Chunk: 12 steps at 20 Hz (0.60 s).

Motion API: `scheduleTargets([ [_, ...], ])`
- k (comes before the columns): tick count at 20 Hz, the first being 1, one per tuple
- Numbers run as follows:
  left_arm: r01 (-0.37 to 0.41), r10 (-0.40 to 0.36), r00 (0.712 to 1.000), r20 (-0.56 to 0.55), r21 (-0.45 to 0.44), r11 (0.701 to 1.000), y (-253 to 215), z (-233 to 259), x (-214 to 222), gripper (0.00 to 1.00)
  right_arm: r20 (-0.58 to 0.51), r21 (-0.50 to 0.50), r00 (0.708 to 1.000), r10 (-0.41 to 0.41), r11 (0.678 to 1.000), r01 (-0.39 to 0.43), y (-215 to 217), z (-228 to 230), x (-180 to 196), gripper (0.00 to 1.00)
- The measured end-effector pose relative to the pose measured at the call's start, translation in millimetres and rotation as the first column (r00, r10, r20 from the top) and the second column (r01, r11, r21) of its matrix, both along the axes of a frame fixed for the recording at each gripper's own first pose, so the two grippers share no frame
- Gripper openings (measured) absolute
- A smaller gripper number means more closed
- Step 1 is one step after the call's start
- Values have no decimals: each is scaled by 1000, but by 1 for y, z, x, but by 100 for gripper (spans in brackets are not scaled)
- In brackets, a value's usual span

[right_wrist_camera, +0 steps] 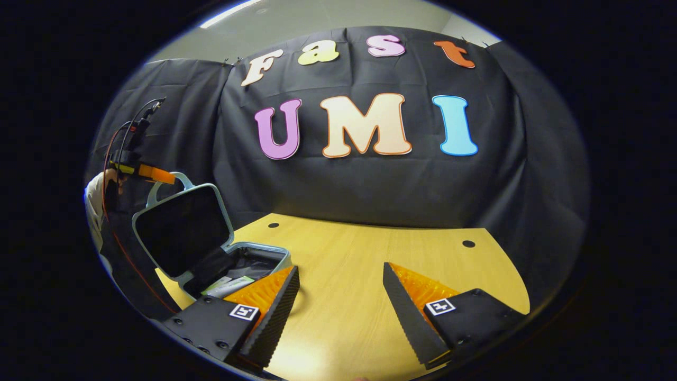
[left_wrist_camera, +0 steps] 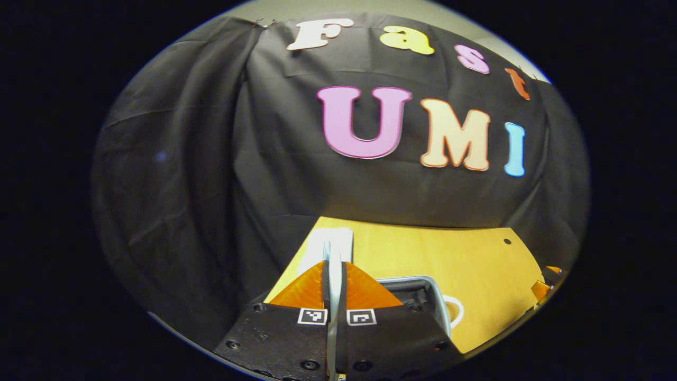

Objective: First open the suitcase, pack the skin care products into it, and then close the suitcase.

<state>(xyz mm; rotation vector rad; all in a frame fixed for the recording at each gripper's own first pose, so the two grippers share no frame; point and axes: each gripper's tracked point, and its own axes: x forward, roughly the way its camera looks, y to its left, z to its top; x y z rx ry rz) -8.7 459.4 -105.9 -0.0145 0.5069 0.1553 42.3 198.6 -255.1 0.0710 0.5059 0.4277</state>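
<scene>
A pale blue suitcase stands open at the table's left, its lid (right_wrist_camera: 182, 230) raised and its base (right_wrist_camera: 264, 253) flat on the table. Skin care tubes (right_wrist_camera: 230, 286) lie inside the dark-lined base. In the right gripper view my left gripper (right_wrist_camera: 151, 173), held by a hand, is at the lid's handle (right_wrist_camera: 180, 182). In the left gripper view my left gripper (left_wrist_camera: 334, 275) is shut on that thin pale handle (left_wrist_camera: 333, 248), with the suitcase's rim (left_wrist_camera: 423, 280) just below. My right gripper (right_wrist_camera: 341, 296) hangs open over the bare table, right of the suitcase, with nothing between its fingers.
The wooden table (right_wrist_camera: 359, 254) stretches to the right of the suitcase, with two small dark holes (right_wrist_camera: 468, 244) near its far edge. Black cloth walls close it in at the back and both sides. A person's sleeve (right_wrist_camera: 94, 198) shows at far left.
</scene>
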Motion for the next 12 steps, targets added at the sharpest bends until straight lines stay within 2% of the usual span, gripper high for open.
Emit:
scheduleTargets([
  [4, 61, -61, 998, -16, 11, 998, -67, -9, 15, 0, 18, 20, 1000, 16, 1000, -16, -39, 3, 2, 98],
  [7, 71, -71, 997, -15, -34, 997, -112, -26, 25, 0, 42, -10, 999, 25, 1000, -25, -82, 5, 5, 98],
  [12, 116, -121, 991, -52, -93, 989, -180, -71, 30, 0, 42, -40, 999, -24, 999, 26, -145, 11, 20, 98],
])
